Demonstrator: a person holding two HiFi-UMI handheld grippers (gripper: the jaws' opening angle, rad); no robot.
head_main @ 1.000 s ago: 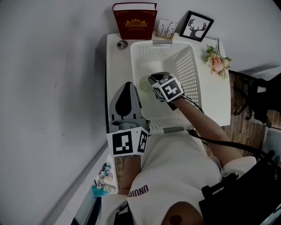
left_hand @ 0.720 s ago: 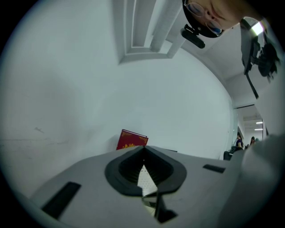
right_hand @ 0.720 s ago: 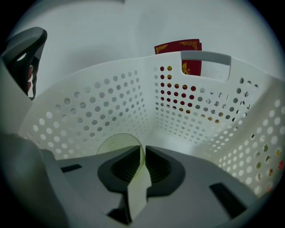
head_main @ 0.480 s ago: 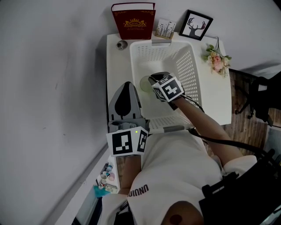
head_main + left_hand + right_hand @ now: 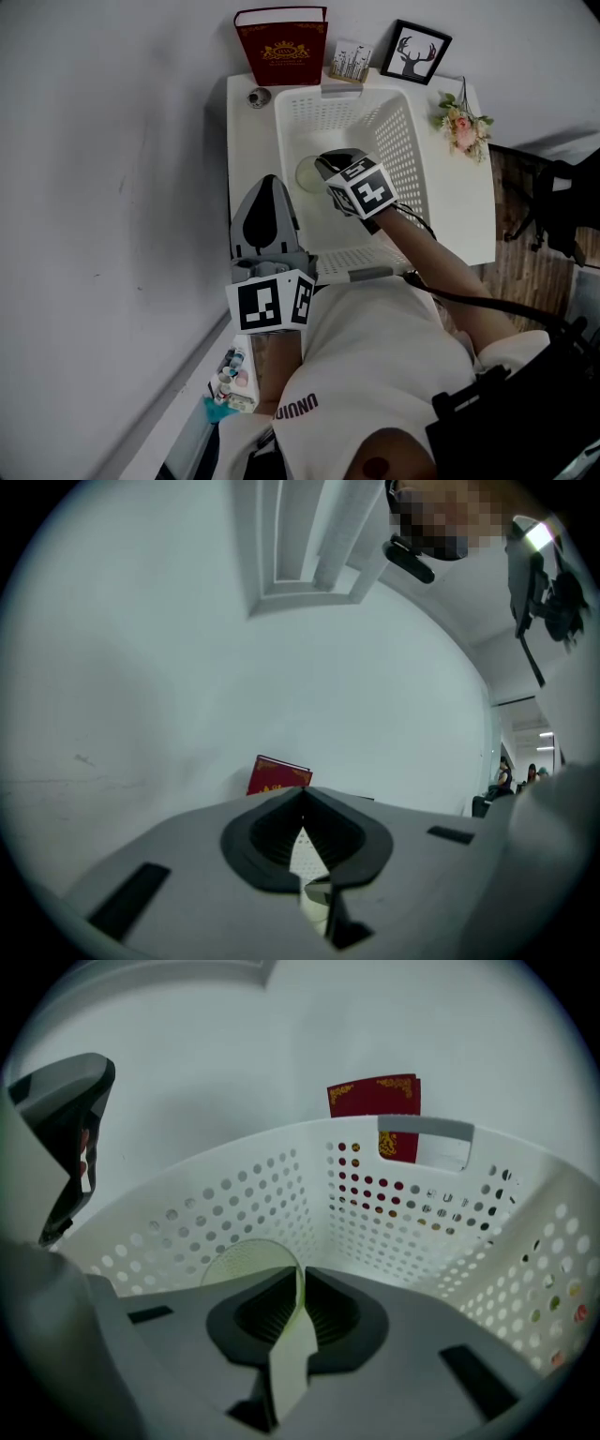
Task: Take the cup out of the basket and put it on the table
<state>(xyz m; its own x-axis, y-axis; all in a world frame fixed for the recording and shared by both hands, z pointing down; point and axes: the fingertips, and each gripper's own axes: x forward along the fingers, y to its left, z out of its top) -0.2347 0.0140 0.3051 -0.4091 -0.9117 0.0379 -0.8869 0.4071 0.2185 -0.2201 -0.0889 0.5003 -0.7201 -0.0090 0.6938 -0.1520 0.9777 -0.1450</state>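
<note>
Pinching the wall of the pale green translucent plastic cup (image 5: 246,1258) between the right tool's (image 5: 302,1277) jaws, just now closing in, low inside the white perforated basket (image 5: 403,141), left tool (image 5: 302,801) shut and empty alongside, lifting out onto the white counter (image 5: 464,211) yet undone.

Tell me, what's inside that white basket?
A pale green cup, its wall between the right tongs, which have just been closing on it. The tongs cover part of the basket floor; anything beneath them is hidden.
</note>
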